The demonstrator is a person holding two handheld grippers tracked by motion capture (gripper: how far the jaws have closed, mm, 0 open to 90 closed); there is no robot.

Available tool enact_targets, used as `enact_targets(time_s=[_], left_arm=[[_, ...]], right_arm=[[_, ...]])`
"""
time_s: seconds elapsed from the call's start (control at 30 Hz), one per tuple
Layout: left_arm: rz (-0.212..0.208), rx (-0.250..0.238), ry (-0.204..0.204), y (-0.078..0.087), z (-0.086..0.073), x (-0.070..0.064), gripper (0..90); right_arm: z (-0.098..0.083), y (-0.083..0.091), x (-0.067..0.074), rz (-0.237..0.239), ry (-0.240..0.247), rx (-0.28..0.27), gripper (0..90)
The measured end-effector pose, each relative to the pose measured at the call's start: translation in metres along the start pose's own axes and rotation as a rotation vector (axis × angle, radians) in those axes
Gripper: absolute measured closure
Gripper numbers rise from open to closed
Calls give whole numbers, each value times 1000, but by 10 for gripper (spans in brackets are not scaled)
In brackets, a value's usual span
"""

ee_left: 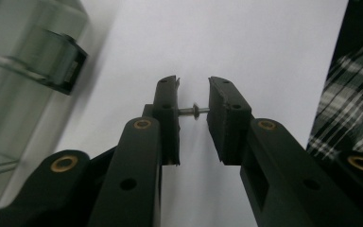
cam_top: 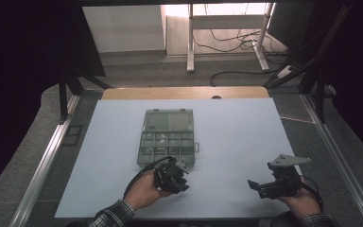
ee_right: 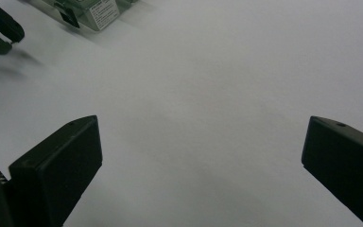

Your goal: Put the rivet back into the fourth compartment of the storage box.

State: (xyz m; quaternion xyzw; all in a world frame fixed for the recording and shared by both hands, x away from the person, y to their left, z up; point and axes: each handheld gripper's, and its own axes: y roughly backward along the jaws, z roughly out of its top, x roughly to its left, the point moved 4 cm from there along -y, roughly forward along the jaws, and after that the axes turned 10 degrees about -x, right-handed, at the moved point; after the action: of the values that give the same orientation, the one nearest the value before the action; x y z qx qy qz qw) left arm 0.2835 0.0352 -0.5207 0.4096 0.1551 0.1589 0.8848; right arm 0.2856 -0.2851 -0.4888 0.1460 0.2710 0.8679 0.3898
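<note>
metal screw [ee_left: 192, 110], just one, pinched in left claw [ee_left: 193, 94]; one organizer box [cam_top: 167, 137].

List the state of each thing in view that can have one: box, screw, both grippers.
Compartment box: lid swung open, lying flat on the white mat.
Small screw: clamped crosswise between the left fingers, lifted off the mat.
Left gripper: shut on the small screw, just beside the box.
Right gripper: open wide, holding nothing, over bare mat.
</note>
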Motion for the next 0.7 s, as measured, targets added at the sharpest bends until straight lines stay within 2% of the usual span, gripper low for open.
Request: enact_targets(time_s=[0.23,0.3,0.4,0.7], left_arm=[[27,-88,39,18,4,9,743],[33,-124,74,22,5,11,743],[46,-159,94,30,6,17,743],[74,-229,122,47,12,35,742]], right_arm=[[0,0,0,-1,-3,3,0],[0,0,0,0,-4,2,0],[0,0,0,0,-6,1,0],[0,0,-1,-2,-9,5,0]])
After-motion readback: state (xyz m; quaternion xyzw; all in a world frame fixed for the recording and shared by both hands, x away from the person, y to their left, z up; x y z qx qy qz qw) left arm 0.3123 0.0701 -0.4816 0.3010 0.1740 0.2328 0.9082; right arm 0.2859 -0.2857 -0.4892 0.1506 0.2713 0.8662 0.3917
